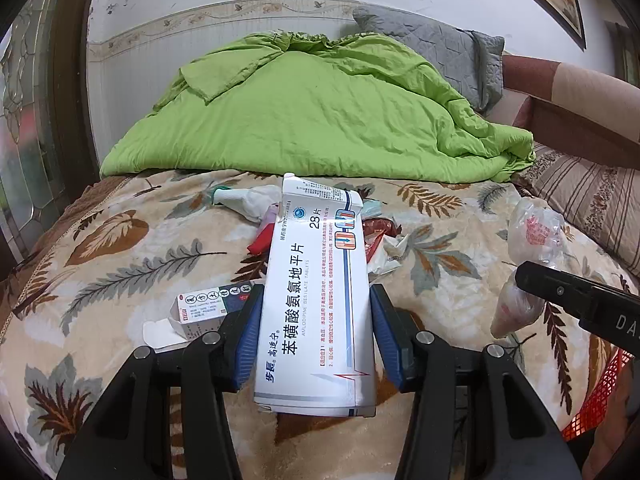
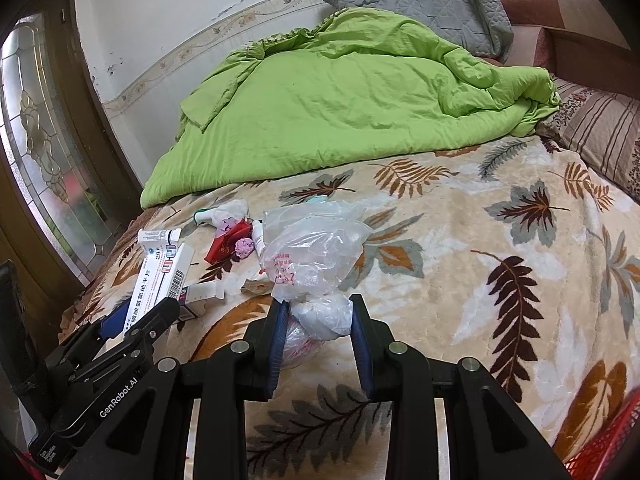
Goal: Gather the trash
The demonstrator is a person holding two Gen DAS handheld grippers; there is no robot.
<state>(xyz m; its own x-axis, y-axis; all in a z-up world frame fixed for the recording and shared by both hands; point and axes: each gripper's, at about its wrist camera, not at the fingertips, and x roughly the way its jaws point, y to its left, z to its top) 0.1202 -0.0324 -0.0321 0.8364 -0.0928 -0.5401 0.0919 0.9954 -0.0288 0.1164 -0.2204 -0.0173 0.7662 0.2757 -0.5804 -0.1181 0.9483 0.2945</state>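
Medicine box (image 1: 316,300): clamped between the pads of the left tool (image 1: 316,332); long axis run straight away from it, open flap end farthest, over the leaf-patterned bed blanket (image 1: 120,240).
Plastic bag (image 2: 316,256): pinched at its twisted neck by the right tool (image 2: 318,340); crumpled bulk spread beyond the fingertips.
Small carton (image 1: 200,312): lain on the blanket just left of the left tool.
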